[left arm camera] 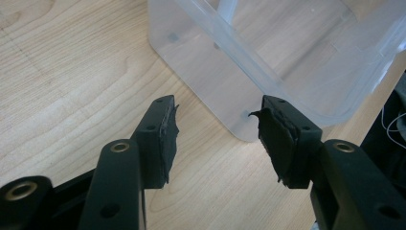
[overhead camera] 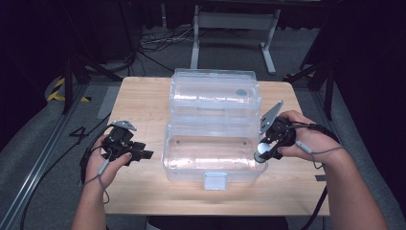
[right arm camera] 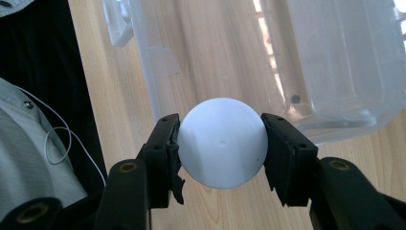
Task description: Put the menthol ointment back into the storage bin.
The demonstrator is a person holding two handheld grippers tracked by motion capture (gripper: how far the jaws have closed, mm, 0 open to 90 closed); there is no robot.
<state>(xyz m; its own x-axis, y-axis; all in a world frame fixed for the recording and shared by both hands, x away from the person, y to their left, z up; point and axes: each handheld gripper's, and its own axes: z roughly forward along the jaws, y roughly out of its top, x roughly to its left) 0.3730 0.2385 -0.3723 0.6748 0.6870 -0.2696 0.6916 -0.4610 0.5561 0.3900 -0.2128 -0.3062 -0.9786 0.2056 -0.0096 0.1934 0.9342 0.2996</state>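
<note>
A: White ball point(right arm camera: 221, 142) was pinched between the jaws of the right gripper point(overhead camera: 265, 149), one pad on each side, held just off the near right corner of the clear plastic box point(overhead camera: 211, 168).

B: Inside the box yet?

A: No. In the right gripper view the ball sat at the box's rim, open tub just ahead of the jaws. High view put it at the tub's right edge, about rim height. So I'd judge: pickup done, drop into the tub left.

B: Other hand?

A: Left gripper point(overhead camera: 140, 154) was spread wide, nothing between the pads. Its own view showed the box's corner straight ahead of the jaws, close but apart. Held above the table, idle as far as I can tell.

B: Box state?

A: Lid point(overhead camera: 215, 91) was swung open, standing behind the tub, beyond both grippers. Tub looked bare, wood grain showing through. Small latch tab point(overhead camera: 215, 181) at the front, toward the person.

B: Surface, room?

A: Light wooden table point(overhead camera: 143, 96), nothing else on it. Beyond it grey floor, cables point(overhead camera: 158, 43), a grey metal stand point(overhead camera: 234, 28), dark curtains either side, yellow-black tape point(overhead camera: 60, 91) far off past the left gripper.
</note>
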